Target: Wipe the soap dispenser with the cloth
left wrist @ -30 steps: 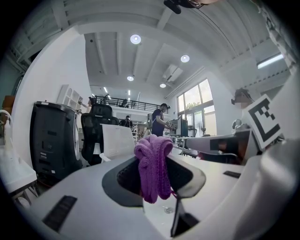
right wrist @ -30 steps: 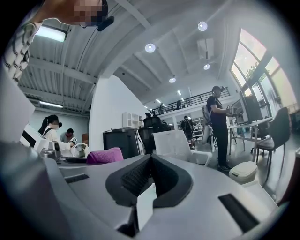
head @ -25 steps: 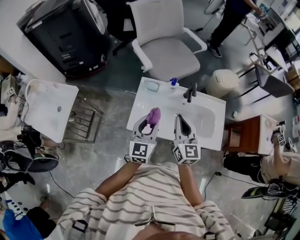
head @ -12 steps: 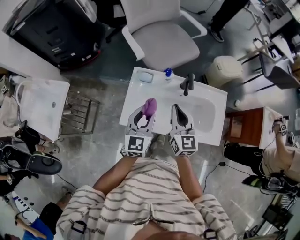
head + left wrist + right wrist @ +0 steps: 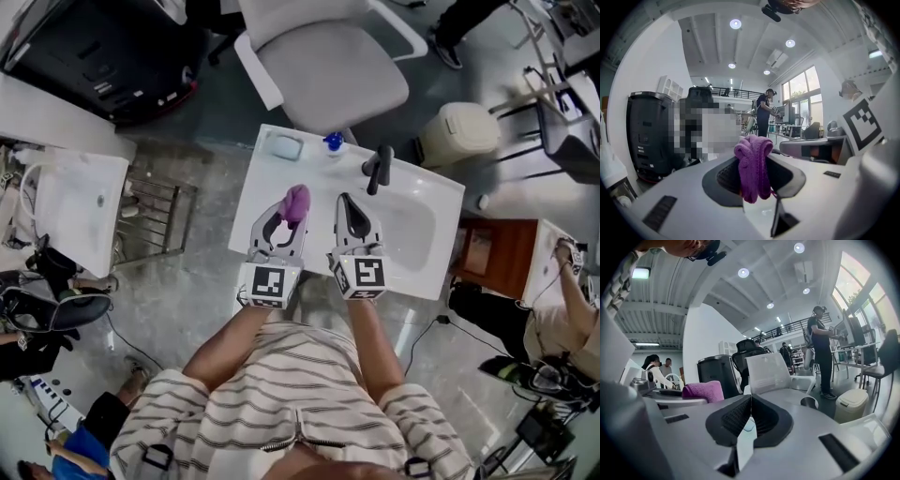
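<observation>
**Cloth clamped in the left tool, dispenser waiting at the basin's back edge**

At the far left of the head view a separate white sink (image 5: pixel 70 202) stands beside a metal rack (image 5: pixel 155 220), with a black machine (image 5: pixel 103 47) filling the upper left corner. Near the middle of the frame lies the white washbasin (image 5: pixel 433 246) the person faces, and a white chair (image 5: pixel 328 66) sits above it at the top of the frame.

Along the basin's upper edge, from left to right, are a pale soap dish (image 5: pixel 284 147), the soap dispenser (image 5: pixel 333 142) with its blue top, and a black tap (image 5: pixel 380 169). The dispenser stands upright just beside the dish, apart from both tools.

Below these, over the left part of the basin, the left gripper (image 5: pixel 284 214) has its jaws clenched on a purple cloth (image 5: pixel 296 202). The left gripper view shows the cloth (image 5: pixel 753 164) bunched and pinched between the dark pads, folded over above them and hanging a little below.

Just to its right, the right gripper (image 5: pixel 347 208) hovers over the middle of the basin. In its own view its jaws are pressed together with nothing between them (image 5: pixel 751 413), and the cloth appears as a purple lump at the left.

Further right stand a pale lidded bin (image 5: pixel 457 134) and a wooden cabinet (image 5: pixel 483 258).
</observation>
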A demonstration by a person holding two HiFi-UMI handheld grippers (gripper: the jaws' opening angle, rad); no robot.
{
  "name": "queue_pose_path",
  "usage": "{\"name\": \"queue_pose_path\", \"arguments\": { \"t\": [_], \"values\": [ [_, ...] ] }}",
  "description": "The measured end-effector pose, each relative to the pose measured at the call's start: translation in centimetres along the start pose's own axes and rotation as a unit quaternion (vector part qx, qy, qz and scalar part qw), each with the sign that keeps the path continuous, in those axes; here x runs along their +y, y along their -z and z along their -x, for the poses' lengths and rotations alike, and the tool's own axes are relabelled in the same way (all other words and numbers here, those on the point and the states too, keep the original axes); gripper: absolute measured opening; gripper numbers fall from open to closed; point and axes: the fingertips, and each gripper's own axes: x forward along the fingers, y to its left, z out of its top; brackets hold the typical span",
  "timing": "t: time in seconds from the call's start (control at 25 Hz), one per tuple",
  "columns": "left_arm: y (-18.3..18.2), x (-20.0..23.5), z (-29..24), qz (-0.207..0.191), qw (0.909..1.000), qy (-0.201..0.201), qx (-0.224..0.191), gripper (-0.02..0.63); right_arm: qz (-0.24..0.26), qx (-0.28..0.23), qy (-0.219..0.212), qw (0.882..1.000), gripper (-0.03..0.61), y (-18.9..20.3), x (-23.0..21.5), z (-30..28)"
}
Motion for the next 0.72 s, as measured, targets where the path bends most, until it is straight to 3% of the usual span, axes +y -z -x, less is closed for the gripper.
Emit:
{"name": "queue_pose_path", "arguments": {
  "t": [0.24,0.36,0.72],
  "values": [
    [1.3,0.8,-2.8,0.000,0.9999,-0.010,0.010,0.130,-0.006,0.008,-0.004,1.000,0.022,1.7,-2.1,-3.1],
    [2.2,1.4,-3.2,-0.001,0.9998,-0.013,0.014,0.130,-0.008,0.014,-0.002,1.000,0.069,2.9,-2.4,-4.5],
    [4.0,2.2,-4.1,0.008,0.9995,-0.018,0.024,0.131,0.004,0.028,-0.001,1.000,0.123,5.1,-4.5,-8.5]
  ]
}}
